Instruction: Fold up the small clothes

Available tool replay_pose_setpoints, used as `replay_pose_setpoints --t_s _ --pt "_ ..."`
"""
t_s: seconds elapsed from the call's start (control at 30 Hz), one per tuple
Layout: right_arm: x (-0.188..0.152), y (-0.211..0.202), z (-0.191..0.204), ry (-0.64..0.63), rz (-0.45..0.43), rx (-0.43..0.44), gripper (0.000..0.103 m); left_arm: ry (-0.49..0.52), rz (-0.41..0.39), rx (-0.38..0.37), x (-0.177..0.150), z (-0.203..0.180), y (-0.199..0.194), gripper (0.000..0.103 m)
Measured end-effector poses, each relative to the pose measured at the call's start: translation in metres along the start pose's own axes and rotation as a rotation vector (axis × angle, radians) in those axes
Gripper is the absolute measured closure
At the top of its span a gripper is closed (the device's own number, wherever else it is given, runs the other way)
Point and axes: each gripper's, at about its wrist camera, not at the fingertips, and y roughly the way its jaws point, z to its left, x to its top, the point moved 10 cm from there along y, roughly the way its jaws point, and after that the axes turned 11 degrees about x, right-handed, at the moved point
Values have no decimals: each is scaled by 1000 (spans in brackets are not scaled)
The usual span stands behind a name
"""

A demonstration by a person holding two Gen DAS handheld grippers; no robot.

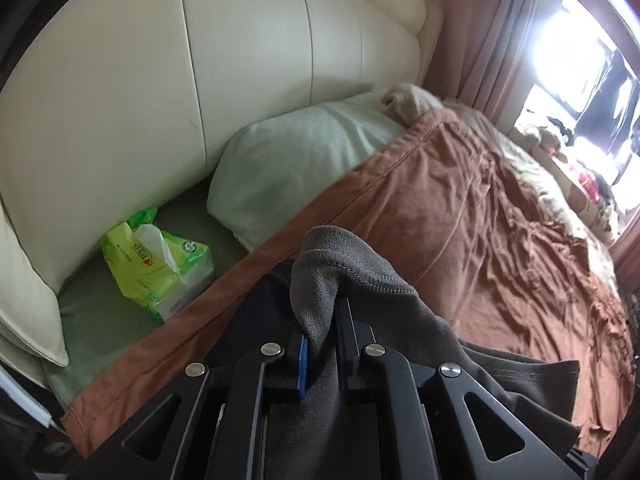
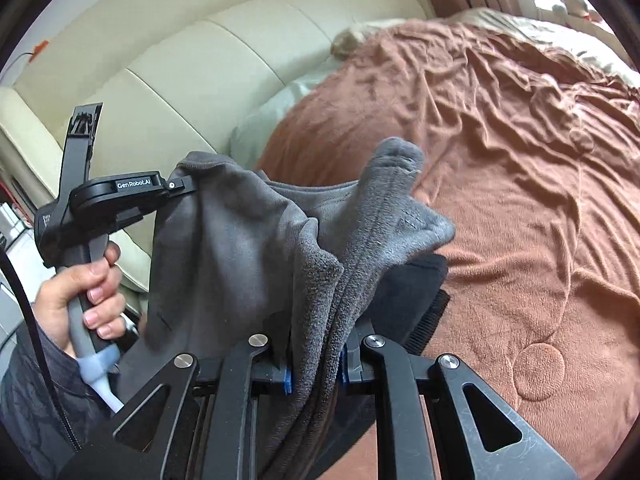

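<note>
The left gripper [image 1: 322, 344] was clamped on a stitched hem of the grey garment [image 1: 360, 300], the cloth bunched between its pads and spilling over the right-hand finger. The right gripper [image 2: 316, 356] was likewise closed on a thick gather of the same grey garment [image 2: 240, 240], several layers pinched together, one ribbed end standing up above the jaws. From the right wrist view the left tool showed at the picture's left side, gripped by the person's left hand [image 2: 76, 300], with a corner of the cloth caught at its tip — so the garment hung stretched between the two tools, held above the near part of the bed.

The brown blanket [image 1: 500, 240] lay rumpled but bare across the wide stretch to the right. Its seamed edge ran diagonally just beside the garment; beyond it lay the green sheet [image 1: 100, 312], a pack of tissues [image 1: 160, 264] and a pale pillow [image 1: 288, 168] against the cream headboard [image 1: 160, 80]. A dark item [image 2: 412, 292] lay under the garment.
</note>
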Motion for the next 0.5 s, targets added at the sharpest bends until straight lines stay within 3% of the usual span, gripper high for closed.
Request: replay_pose_setpoints --t_s 0.13,0.17,0.23,0.27,0.33,0.5 --pt "-19 24 -33 75 122 -2 84 48 42 77 -15 9 12 79" --pt "-19 26 -36 73 126 7 79 50 40 81 -17 13 10 69" --pt "-20 27 -41 56 122 -9 66 45 39 84 -21 20 6 62" --pt "-18 25 -45 46 112 -33 59 41 38 83 -23 23 4 62" --pt "-15 21 -53 51 85 -66 58 43 49 63 -31 27 -3 62" --pt "-9 20 -58 121 83 34 58 88 76 93 -44 33 1 62"
